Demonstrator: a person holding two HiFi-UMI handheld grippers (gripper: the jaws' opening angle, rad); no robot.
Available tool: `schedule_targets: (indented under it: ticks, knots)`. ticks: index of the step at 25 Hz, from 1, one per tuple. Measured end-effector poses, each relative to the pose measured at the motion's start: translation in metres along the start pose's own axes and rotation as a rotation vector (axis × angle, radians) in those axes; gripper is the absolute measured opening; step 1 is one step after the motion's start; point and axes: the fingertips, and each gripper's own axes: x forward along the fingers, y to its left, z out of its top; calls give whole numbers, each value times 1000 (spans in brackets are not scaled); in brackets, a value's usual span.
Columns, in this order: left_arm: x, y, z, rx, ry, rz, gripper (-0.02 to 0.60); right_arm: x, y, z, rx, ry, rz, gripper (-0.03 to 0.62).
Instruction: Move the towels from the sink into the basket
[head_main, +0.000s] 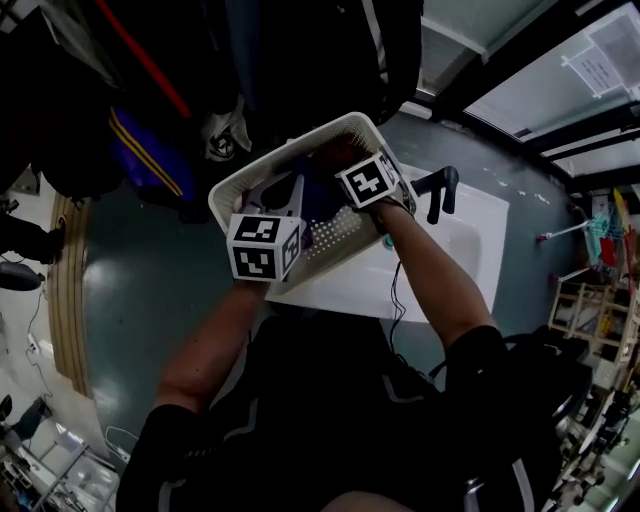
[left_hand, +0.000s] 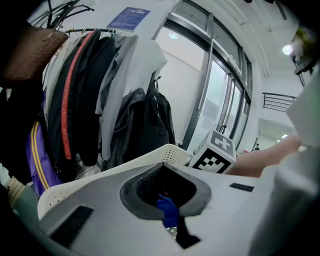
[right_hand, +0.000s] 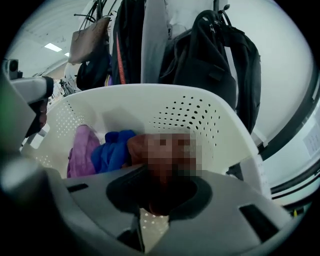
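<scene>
Looking down on the white sink (head_main: 470, 240), broad and pale, no towel showing in the part in view. Butted up against its left end, the white basket (head_main: 330, 235), parked that close, most likely, to keep every carry short. Both tools inside it at once. First the left gripper (left_hand: 172, 222), aimed shallowly across the rim, jaws clamped on a blue towel (left_hand: 166, 206), only a pinch of cloth between them, plenty for something this soft and light. Then the right gripper (right_hand: 150, 212), tipped steeply down between the walls, jaws nearly together on a brown towel (right_hand: 135, 147), carried low for a drop onto the pile rather than over the side. Lying at the bottom already: a purple towel (right_hand: 80, 150) with a blue fold (right_hand: 112, 150) against it, perhaps the left gripper's own piece, impossible to settle from here. Near the release for both, by the look of it; worth opening wide to shake the cloth free.
</scene>
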Motion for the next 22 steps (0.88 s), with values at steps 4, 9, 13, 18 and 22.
schedule_targets:
  ticks: [4,9,13,18,22]
  knots:
    - [0,2,-4,-14,6,3,3,13,-2,-1,-18,16,-12,101]
    - [-2,7,-7,-19,16,3,3,26,-3,-15,-5,59,-22,106]
    - [-6,10,-7,-25,12,6,3,21,-7,-24,30,103,-45,122]
    - [-16,7,0,-19,-6,-5,3,6,-1,-6,34,20,-30,153]
    - [-27,4,9,-10,-28,-12,3,-20,2,5,62,-48,-30,172]
